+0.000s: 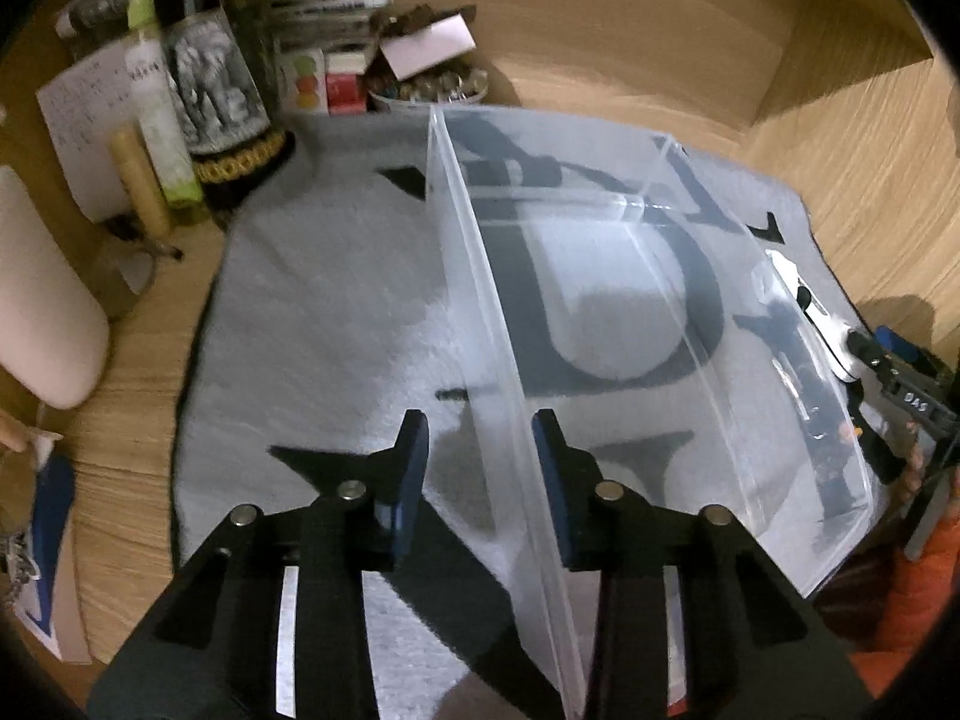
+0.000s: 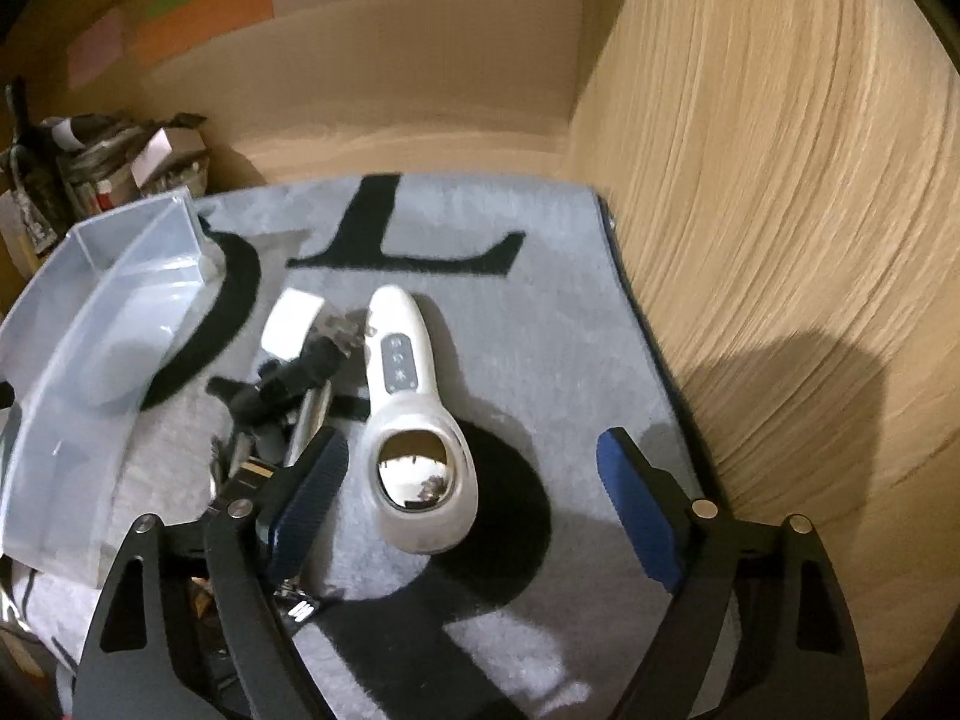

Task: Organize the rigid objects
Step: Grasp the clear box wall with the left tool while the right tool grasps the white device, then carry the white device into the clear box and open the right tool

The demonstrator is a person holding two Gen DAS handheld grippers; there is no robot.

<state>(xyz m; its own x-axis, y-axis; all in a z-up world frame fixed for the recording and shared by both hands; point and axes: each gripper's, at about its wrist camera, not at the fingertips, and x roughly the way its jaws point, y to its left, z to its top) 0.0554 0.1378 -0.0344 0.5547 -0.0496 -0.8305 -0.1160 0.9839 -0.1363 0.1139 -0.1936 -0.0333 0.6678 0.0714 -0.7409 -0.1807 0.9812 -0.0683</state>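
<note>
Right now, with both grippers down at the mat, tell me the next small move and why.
Probably close the left gripper onto the near wall of the clear plastic bin: its pads straddle that wall with gaps on both sides. The right gripper stands open around the white handheld device, untouched, so steadying the bin first seems sensible.

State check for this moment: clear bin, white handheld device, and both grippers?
Clear bin: upright on the grey mat, empty.
White handheld device: lying flat on the mat, outside the bin.
Left gripper: jaws straddle the bin's wall, not pressing it.
Right gripper: jaws open around the device, not gripping.
</note>
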